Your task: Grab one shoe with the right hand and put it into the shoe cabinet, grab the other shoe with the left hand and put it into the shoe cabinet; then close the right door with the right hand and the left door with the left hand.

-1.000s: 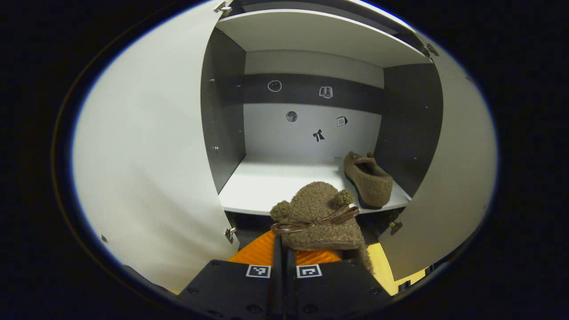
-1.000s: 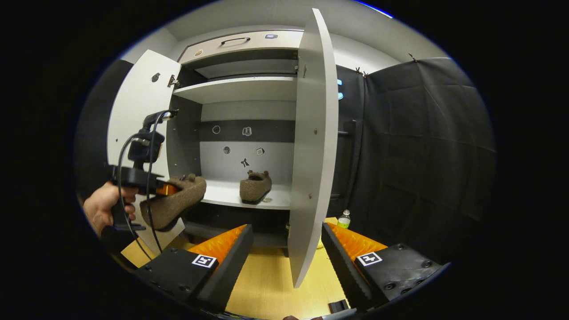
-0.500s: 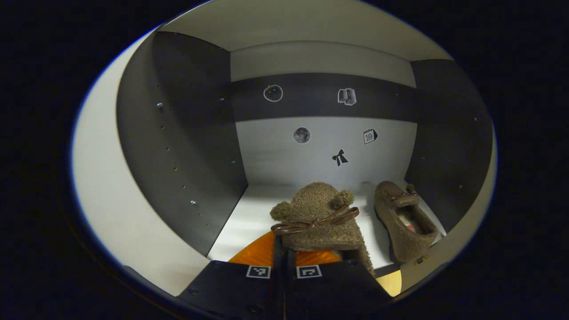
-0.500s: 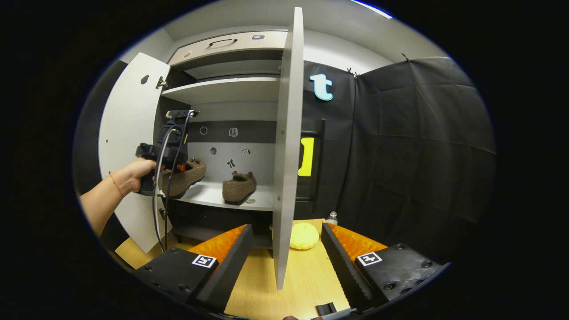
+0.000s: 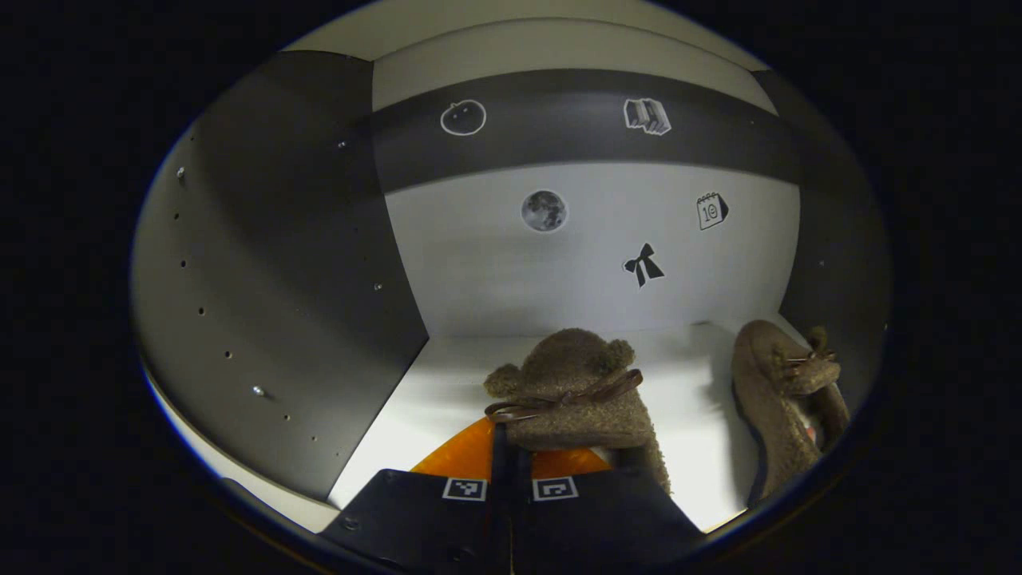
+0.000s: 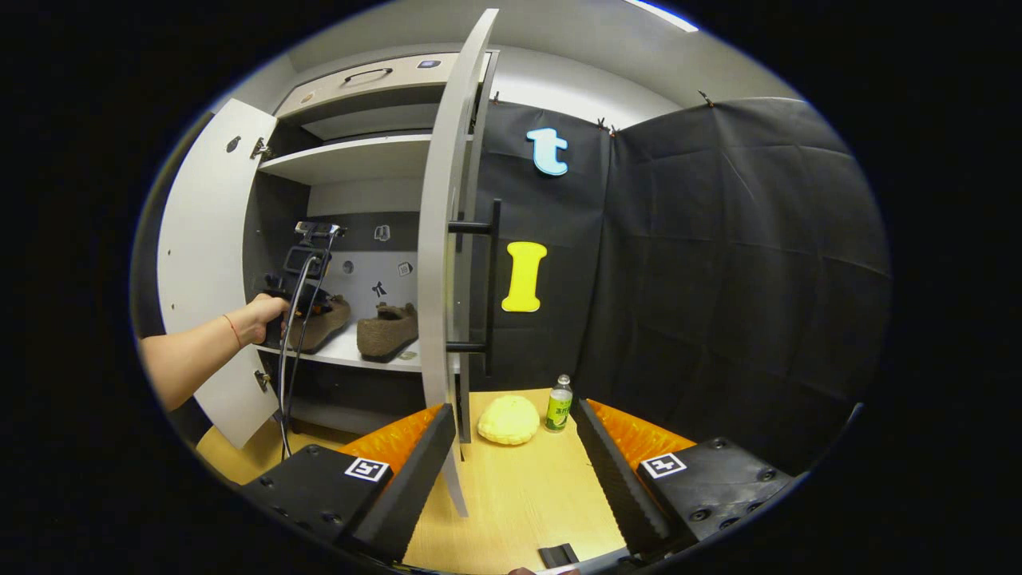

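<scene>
Dim cabinet interior [image 5: 263, 263], bright shelf [image 5: 447, 375], fisheye-bent edges.

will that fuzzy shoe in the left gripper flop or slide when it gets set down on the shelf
Probably little flop: the held shoe juts level from the left gripper. Its fuzzy upper looks soft, so likely light and grippy. Flat-soled like the placed shoe, it should rest steady on the shelf.
</scene>
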